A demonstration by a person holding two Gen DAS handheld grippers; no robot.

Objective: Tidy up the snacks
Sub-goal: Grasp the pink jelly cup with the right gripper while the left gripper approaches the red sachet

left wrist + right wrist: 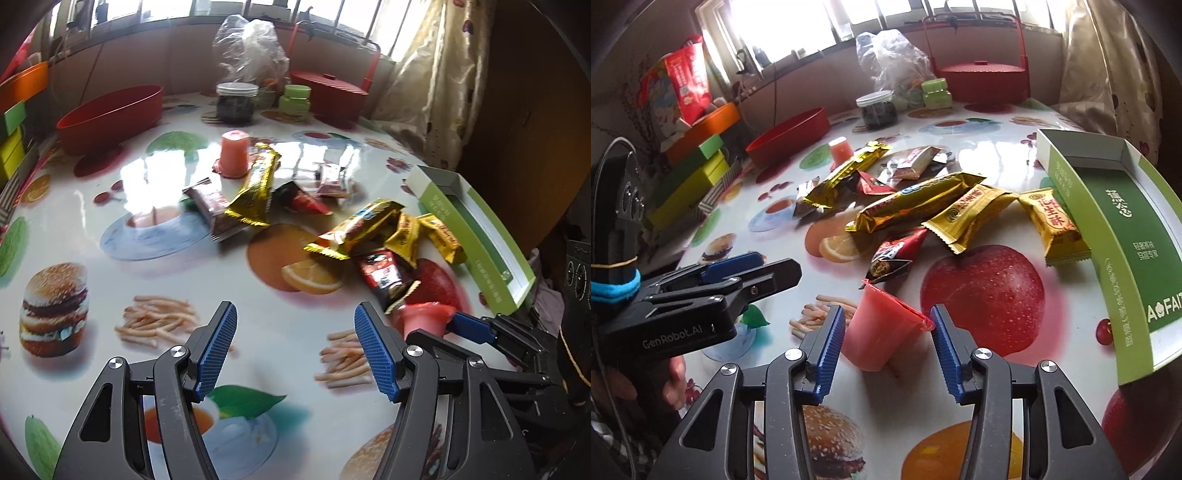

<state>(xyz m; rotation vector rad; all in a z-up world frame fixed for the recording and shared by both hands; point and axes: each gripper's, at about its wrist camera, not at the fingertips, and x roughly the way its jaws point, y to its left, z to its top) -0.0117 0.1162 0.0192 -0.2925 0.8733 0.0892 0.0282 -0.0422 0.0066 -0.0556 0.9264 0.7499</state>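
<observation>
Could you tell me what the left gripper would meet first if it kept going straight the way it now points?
Probably only the bare printed tablecloth: the left gripper stands open and no snack lies between its fingers. Depth is unclear.

Home dining corner: food-print surface [997, 155], floral curtain [1115, 74] and windows [798, 26] behind it, snack packets [916, 199] scattered on top.

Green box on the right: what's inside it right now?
The green box holds no snacks where its floor shows: bare green printed base, white inner walls. Its near end runs out of view. The yellow packet lies outside, beside its wall.
</observation>
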